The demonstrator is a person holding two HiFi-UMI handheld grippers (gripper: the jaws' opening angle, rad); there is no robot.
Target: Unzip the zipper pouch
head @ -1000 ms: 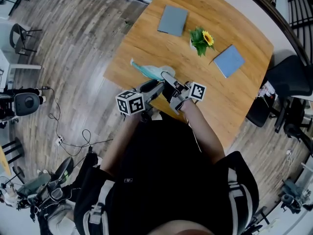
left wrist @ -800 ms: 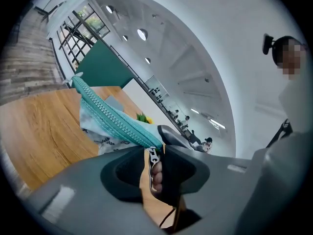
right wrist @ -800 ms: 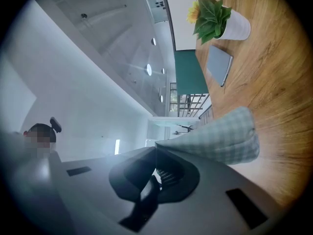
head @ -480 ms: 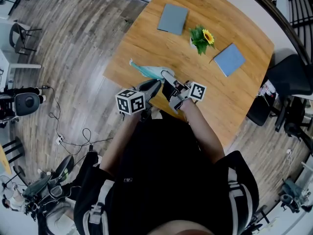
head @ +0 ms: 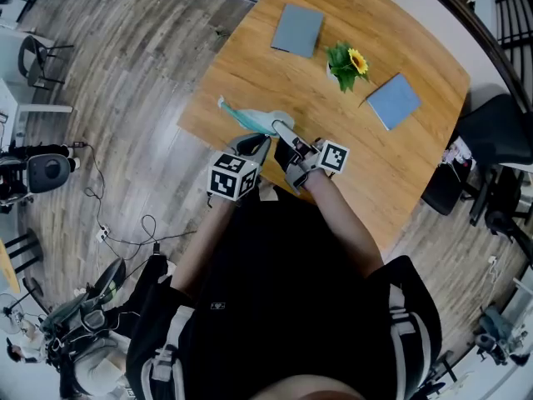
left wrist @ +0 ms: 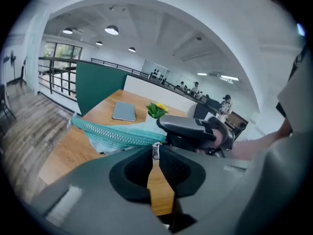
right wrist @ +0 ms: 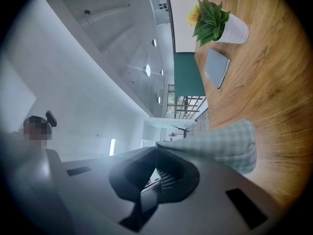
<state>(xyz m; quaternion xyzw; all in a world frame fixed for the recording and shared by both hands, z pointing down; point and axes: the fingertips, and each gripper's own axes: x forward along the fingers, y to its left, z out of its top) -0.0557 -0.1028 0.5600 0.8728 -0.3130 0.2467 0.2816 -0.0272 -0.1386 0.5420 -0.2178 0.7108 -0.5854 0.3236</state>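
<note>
The teal zipper pouch [head: 250, 121] lies near the wooden table's [head: 250, 73] front left edge. Its zipper band [left wrist: 110, 133] runs leftward in the left gripper view. My left gripper [left wrist: 156, 150] has just been closing, and the small metal zipper pull [left wrist: 156, 152] is now pinched between its tips. In the head view the left gripper [head: 256, 145] reaches the pouch's near end from below. My right gripper [head: 281, 130] is shut on the pouch's pale checked fabric [right wrist: 222, 146], right beside the left one, and shows dark in the left gripper view [left wrist: 193, 130].
A grey notebook [head: 297, 30], a potted sunflower [head: 346, 63] and a blue notebook [head: 393, 101] sit farther back on the table. Black office chairs [head: 491, 165] stand at the right. Cables and gear lie on the wood floor [head: 108, 223] at the left.
The left gripper has rolled and shifted slightly right toward the pouch, and its jaws have closed onto the zipper pull. The right gripper has stayed put on the fabric.
</note>
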